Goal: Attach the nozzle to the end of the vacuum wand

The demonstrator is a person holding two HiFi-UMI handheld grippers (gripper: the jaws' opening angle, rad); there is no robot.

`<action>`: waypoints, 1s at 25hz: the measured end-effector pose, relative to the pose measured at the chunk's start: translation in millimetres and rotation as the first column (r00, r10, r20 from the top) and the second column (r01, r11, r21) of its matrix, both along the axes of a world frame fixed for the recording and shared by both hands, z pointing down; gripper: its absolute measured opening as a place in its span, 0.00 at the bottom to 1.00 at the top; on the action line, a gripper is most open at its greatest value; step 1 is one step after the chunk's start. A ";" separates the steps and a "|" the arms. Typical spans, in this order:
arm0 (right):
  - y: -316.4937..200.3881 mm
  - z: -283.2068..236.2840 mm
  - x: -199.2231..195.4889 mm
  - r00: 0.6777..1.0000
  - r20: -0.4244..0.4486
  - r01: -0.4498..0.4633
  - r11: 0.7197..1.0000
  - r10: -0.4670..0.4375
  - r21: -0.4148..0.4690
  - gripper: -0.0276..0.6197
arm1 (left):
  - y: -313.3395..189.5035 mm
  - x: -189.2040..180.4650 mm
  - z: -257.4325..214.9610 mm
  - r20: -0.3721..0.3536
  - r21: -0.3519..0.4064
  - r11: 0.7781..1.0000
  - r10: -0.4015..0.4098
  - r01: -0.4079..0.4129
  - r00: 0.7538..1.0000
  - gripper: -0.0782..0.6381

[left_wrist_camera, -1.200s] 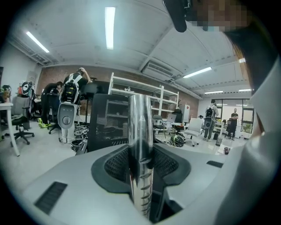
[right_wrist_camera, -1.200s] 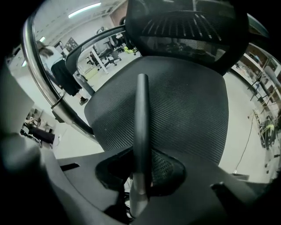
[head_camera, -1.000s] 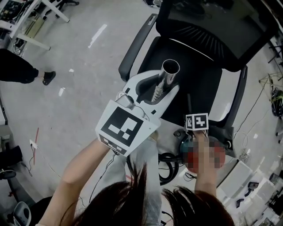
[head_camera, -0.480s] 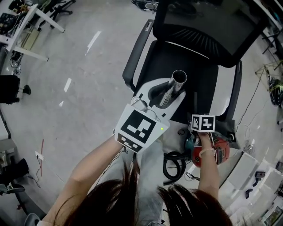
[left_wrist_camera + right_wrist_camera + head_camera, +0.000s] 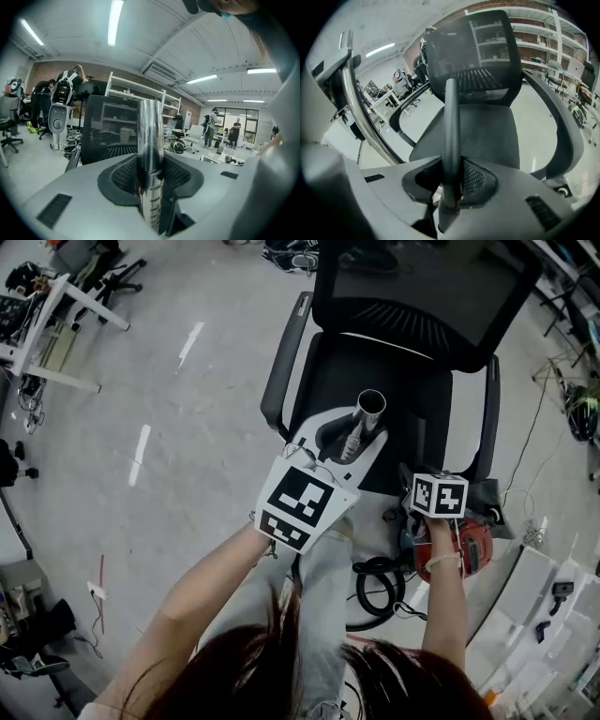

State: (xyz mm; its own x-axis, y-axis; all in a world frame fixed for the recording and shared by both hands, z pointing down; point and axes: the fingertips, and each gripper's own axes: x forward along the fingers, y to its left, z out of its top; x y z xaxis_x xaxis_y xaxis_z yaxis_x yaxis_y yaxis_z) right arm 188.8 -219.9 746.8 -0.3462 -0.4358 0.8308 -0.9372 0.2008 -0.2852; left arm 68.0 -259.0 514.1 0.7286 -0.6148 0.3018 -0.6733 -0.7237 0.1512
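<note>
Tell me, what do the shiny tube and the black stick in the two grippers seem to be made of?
The tube looks like polished metal, probably steel or aluminium: it mirrors the room. The stick looks like matt black plastic: dull, even, no sharp reflections, though coated metal is possible.

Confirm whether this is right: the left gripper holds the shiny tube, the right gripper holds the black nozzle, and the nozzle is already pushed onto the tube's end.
Wrong on the last point. The nozzle is not on the tube yet: the right gripper view shows them apart. The left gripper does hold the tube and the right gripper the nozzle.
</note>
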 end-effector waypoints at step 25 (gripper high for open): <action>23.8 -124.5 -14.9 0.992 0.096 -0.092 0.988 0.080 0.127 0.20 | 36.1 -8.1 -19.7 0.042 -0.020 0.998 0.062 -0.062 0.997 0.32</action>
